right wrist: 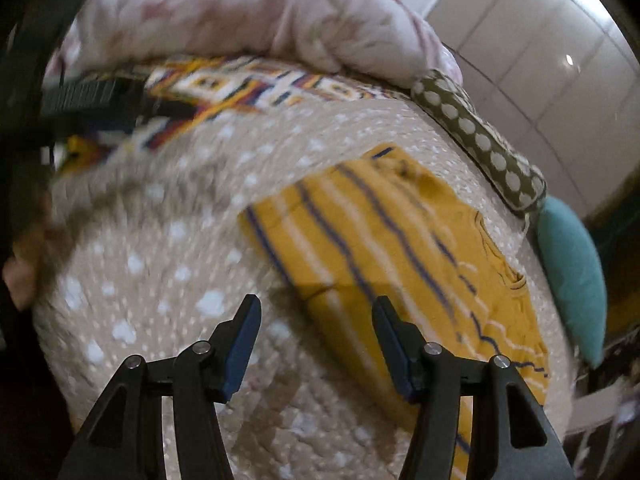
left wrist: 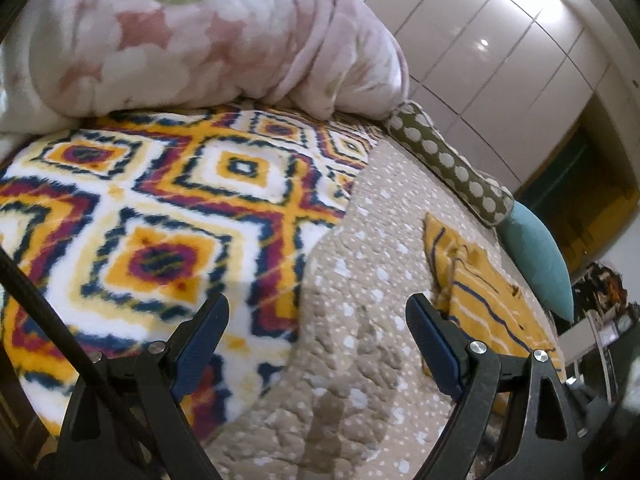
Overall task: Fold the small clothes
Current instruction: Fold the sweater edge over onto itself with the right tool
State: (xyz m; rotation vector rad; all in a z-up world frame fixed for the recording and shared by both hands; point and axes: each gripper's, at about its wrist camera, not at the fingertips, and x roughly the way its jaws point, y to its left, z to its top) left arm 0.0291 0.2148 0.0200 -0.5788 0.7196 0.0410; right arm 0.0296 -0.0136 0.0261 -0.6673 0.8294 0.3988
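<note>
**Mustard stripes waiting on the bed**

Mustard-yellow cloth with navy and white stripes, the small garment [right wrist: 404, 248] lies spread on the beige dotted quilt [right wrist: 168, 264], just short of the polka-dot bolster [right wrist: 480, 148] and the teal cushion [right wrist: 572, 276] that line the quilt's far edge. We hold both tongs above the bed with nothing in them: the right tongs [right wrist: 316, 340] stand with jaws parted over the garment's near edge, and the left tongs [left wrist: 318, 340] gape wide, well to the side of the garment [left wrist: 480, 300], nearer the bright diamond-patterned blanket [left wrist: 160, 208]. A floral duvet [left wrist: 200, 36] is heaped beyond that blanket.

We judge that we are at the reach before a fold; no fold is clearly begun (one near corner may be doubled over, but blur hides it). Next we should bring the left tongs across to the garment, then pinch two corners of one edge, catching only the shirt cloth and not the quilt beneath.
</note>
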